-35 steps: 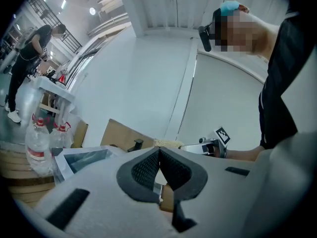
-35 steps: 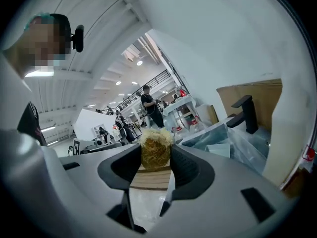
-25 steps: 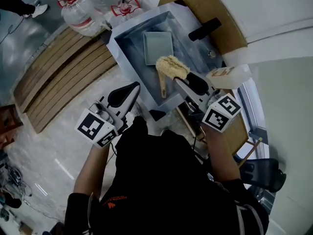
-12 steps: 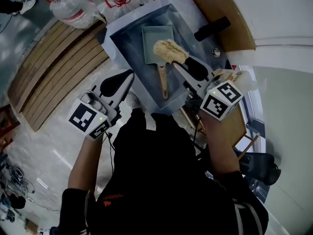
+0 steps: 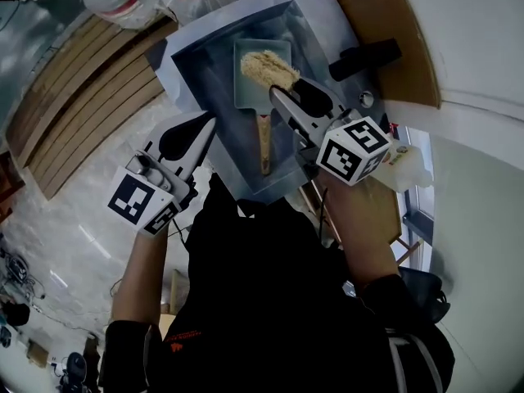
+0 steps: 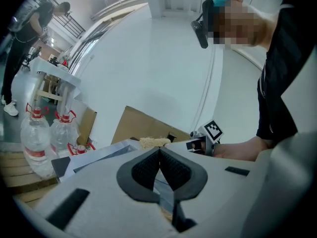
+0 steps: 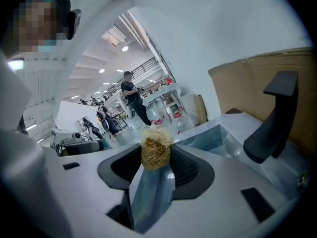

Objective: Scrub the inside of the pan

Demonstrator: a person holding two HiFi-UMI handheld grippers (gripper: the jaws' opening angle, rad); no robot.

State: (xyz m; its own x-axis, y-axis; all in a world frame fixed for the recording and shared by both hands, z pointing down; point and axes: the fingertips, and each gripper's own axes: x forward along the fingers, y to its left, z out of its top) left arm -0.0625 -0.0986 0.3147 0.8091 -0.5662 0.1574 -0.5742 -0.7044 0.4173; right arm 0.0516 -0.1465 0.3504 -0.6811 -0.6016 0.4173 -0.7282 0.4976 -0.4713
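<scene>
Where the steel sink (image 5: pixel 201 64) fills the far middle of the head view, the pan (image 5: pixel 247 90) lies flat on its bottom. It is a shallow rectangular pan whose wooden handle (image 5: pixel 264 142) points toward the near side. Over the pan's far right part sits a tan, fibrous scrubber (image 5: pixel 266 68); the head view does not settle whether it touches the pan's floor. The right gripper (image 5: pixel 282 87) reaches in from the near right and has the scrubber clamped between its dark pads. In the right gripper view the bundle (image 7: pixel 156 151) is pinched at the tips, with the jaws closed against it.

The left gripper (image 5: pixel 209 123) is held at the sink's near left edge, above the rim and apart from the pan. Its own view shows the jaws pressed together with nothing between them (image 6: pixel 159 155).

A black faucet (image 5: pixel 364 58) stands at the sink's right side, with brown cardboard (image 5: pixel 393 23) behind it. To the far left are water bottles (image 5: pixel 123 2) with red labels, and wooden slats (image 5: pixel 74 97) run beside the sink on the left.
</scene>
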